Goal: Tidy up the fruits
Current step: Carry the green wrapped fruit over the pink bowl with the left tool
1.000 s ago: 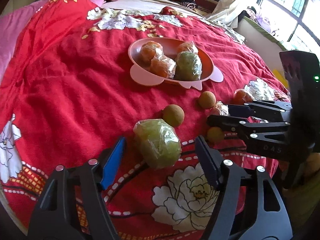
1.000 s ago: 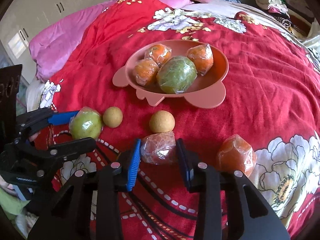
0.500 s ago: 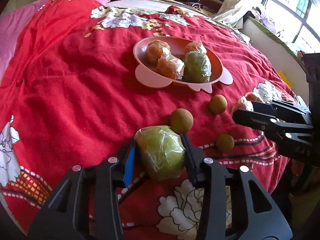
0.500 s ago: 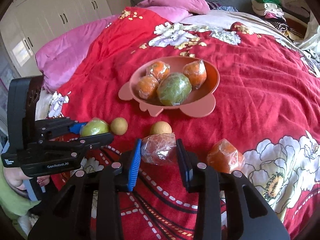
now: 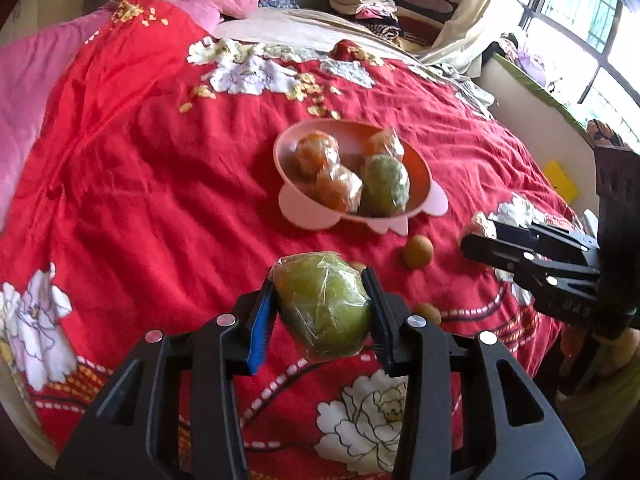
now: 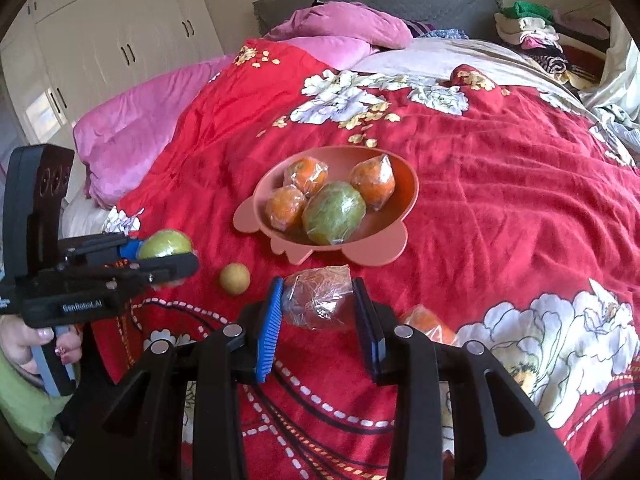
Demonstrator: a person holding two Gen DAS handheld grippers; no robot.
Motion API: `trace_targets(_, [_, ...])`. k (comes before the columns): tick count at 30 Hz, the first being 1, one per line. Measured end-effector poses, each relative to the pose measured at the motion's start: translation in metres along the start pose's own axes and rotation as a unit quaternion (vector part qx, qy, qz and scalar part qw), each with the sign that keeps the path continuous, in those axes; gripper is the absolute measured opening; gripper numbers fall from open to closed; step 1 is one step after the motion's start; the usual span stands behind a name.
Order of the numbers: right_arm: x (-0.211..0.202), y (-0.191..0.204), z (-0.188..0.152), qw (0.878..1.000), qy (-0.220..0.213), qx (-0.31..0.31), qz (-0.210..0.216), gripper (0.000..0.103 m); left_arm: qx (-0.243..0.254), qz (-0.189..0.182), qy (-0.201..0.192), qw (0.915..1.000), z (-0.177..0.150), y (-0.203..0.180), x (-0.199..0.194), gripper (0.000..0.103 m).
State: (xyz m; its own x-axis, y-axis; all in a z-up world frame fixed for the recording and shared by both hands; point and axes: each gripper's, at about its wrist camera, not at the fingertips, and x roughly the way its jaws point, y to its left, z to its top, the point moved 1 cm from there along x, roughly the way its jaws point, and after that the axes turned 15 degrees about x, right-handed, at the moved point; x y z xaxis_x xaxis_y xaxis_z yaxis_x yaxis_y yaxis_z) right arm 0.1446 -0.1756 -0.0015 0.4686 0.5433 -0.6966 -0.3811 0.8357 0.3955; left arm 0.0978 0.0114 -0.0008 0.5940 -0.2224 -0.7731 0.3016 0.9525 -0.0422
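Observation:
A pink bowl on the red bedspread holds three wrapped oranges and a wrapped green fruit; it also shows in the right wrist view. My left gripper is shut on a wrapped green fruit and holds it above the bedspread, short of the bowl. My right gripper is shut on a wrapped orange, lifted near the bowl's front edge. Small brown round fruits lie loose on the bedspread. Another wrapped orange lies right of my right gripper.
The red flowered bedspread covers the bed. Pink pillows and a grey headboard are at the back. Folded clothes are stacked far right. A window and a ledge are on the right in the left wrist view. White wardrobes stand left.
My left gripper closed on the green fruit and lifted it off the bedspread. My right gripper, shut on the wrapped orange, rose with it.

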Motion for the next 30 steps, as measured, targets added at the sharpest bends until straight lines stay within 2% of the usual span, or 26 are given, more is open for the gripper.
trace_targets(22, [0.005, -0.013, 0.021, 1.000, -0.016, -0.001, 0.001, 0.033, -0.002, 0.007, 0.004, 1.0000, 0.044, 0.014, 0.024, 0.033])
trace_targets(30, [0.010, -0.017, 0.030, 1.000, -0.020, -0.007, -0.002, 0.033, 0.003, -0.008, 0.012, 0.9999, 0.062, 0.012, 0.041, 0.033])
